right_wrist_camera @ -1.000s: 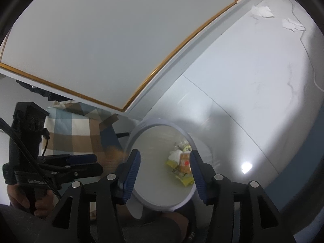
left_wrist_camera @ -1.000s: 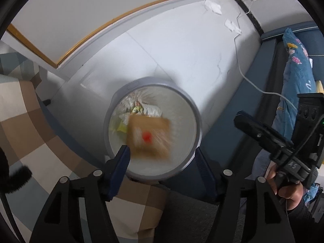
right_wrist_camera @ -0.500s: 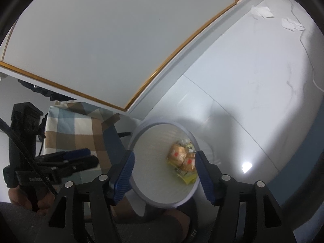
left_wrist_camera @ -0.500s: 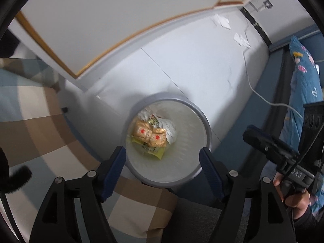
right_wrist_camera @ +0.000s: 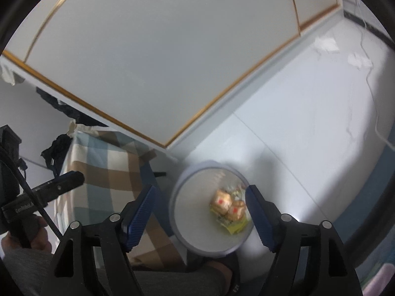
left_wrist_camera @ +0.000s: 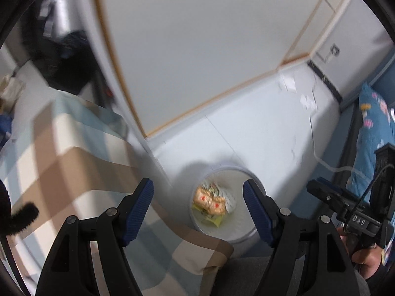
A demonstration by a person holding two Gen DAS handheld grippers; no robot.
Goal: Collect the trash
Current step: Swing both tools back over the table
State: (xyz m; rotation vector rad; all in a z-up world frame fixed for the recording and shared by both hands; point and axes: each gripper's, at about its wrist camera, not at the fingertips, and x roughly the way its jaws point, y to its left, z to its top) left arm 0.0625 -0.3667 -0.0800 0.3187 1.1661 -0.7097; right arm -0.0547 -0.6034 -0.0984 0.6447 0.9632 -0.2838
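Note:
A round white trash bin (left_wrist_camera: 243,235) stands on the pale floor, holding two orange snack packets (left_wrist_camera: 209,201) on yellow and white wrappers. My left gripper (left_wrist_camera: 197,182) hangs high above the bin, open, with nothing between its blue pads. From the right wrist view the same bin (right_wrist_camera: 195,236) and packets (right_wrist_camera: 228,204) lie below my right gripper (right_wrist_camera: 200,188), whose jaws are opening with nothing between them. Each view catches the other gripper at its edge: the right gripper (left_wrist_camera: 321,188) and the left gripper (right_wrist_camera: 72,180).
A checked cloth (left_wrist_camera: 61,160) covers a surface left of the bin. White paper scraps (left_wrist_camera: 287,83) and a white cable (left_wrist_camera: 318,153) lie on the far floor. Blue patterned bedding (left_wrist_camera: 372,123) is at the right. A white panel with gold trim (right_wrist_camera: 172,61) rises behind.
An orange packet dropped from the left gripper into the bin and now rests beside the other. Both grippers rose away from the bin and their jaws spread wider; the left view tilted up.

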